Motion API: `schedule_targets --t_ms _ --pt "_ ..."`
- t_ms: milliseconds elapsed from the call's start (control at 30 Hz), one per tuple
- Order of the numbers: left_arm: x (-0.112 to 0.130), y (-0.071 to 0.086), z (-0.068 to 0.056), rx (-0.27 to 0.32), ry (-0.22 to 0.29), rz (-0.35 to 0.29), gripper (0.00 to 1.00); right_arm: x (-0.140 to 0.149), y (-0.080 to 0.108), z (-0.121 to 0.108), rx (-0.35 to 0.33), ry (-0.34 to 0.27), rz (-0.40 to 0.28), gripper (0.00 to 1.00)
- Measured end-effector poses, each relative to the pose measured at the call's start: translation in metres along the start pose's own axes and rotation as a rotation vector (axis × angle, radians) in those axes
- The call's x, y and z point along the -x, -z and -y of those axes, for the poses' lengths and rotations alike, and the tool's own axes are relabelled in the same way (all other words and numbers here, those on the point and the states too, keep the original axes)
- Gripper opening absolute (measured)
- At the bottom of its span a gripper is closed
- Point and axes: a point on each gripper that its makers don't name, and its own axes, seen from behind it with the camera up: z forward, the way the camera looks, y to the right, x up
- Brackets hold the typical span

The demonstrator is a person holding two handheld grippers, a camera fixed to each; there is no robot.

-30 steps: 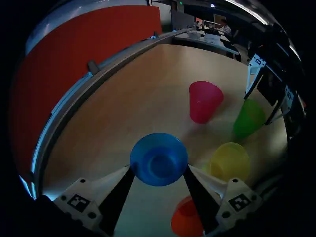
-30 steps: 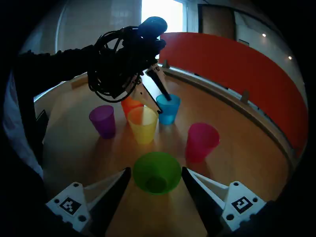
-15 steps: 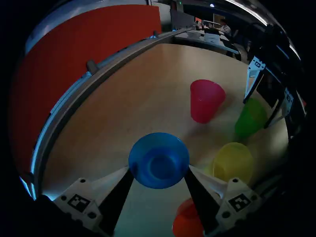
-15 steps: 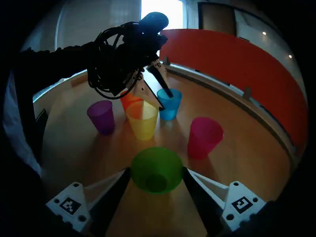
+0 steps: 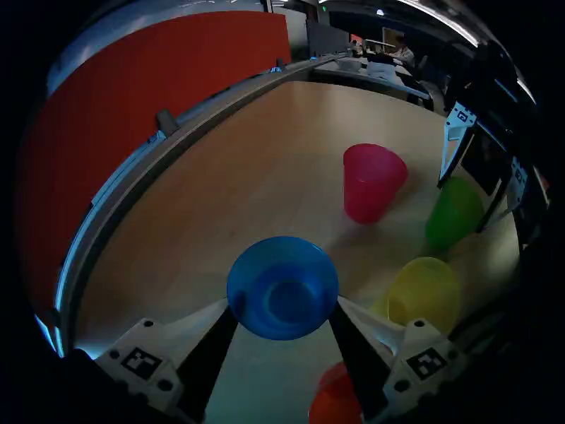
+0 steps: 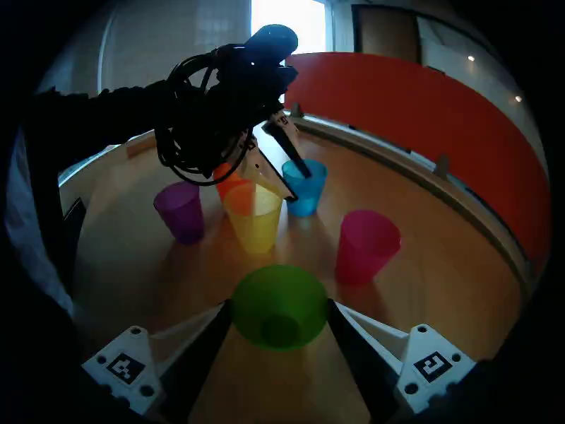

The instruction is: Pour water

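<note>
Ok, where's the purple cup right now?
In the right gripper view, the purple cup stands upright at the left end of the cup cluster, just left of the yellow cup, with a gap between them.

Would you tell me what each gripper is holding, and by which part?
The left gripper clamps the blue cup by its sides; the right gripper clamps the green cup likewise.

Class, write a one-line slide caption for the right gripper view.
Right gripper clasps a green cup; across the wooden table, left gripper clasps a blue cup.
</note>
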Motion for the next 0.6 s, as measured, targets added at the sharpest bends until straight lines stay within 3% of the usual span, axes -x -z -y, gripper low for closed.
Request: schedule_targets --t_ms 600 --pt "-0.0011 -0.0002 -0.0026 0.02 0.029 -0.043 0.81 0.003 -0.0002 -0.0006 0.004 -0.004 -0.004 0.99"
